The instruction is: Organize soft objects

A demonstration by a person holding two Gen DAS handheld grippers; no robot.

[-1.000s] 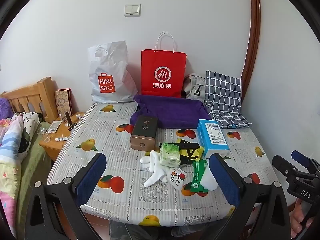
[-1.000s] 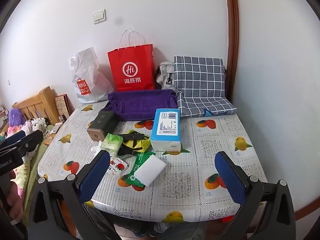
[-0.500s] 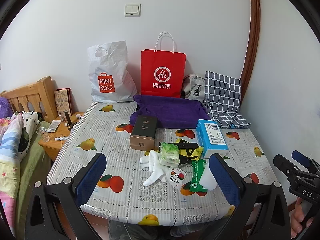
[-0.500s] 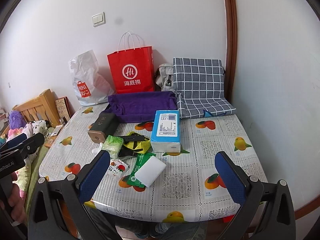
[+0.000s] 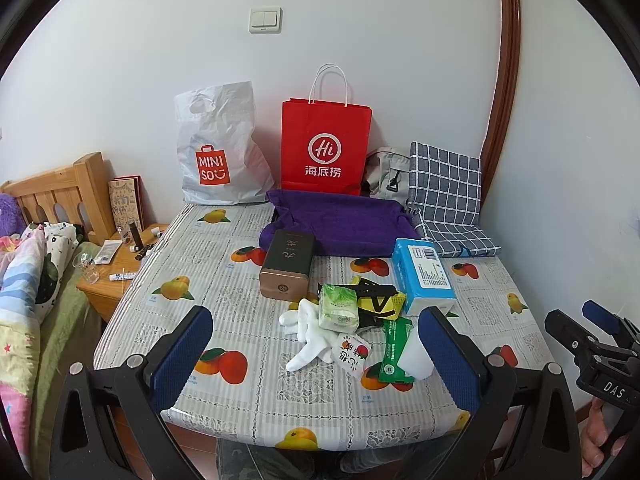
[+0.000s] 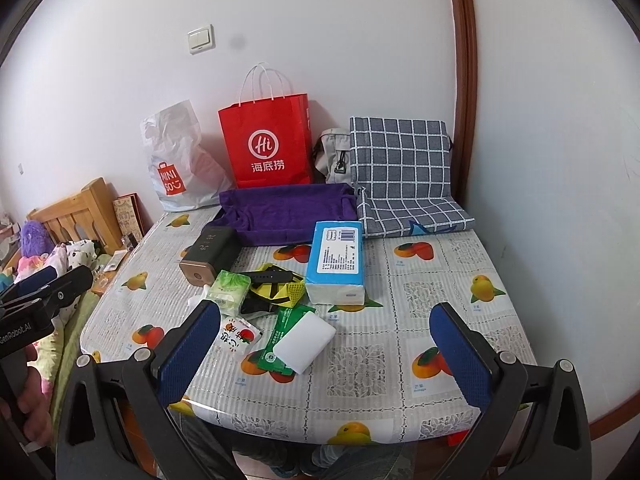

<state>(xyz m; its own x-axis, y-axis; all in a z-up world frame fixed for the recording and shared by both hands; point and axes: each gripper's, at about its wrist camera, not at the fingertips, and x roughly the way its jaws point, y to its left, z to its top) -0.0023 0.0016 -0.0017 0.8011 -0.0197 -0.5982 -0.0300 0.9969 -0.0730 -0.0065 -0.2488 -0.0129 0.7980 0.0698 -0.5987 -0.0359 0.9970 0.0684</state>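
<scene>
While both grippers hang before the table (image 6: 440, 280), left gripper (image 5: 316, 354) and right gripper (image 6: 326, 350) keep fingers spread wide — white gloves (image 5: 310, 334) lie untouched.

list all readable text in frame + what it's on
"MINISO": white bag
"Hi 海底捞": red bag
"DAS": right claw body
"GenRobot.AI": left claw body
Blue tissue pack, dark box, green packets: print too small to read.
</scene>
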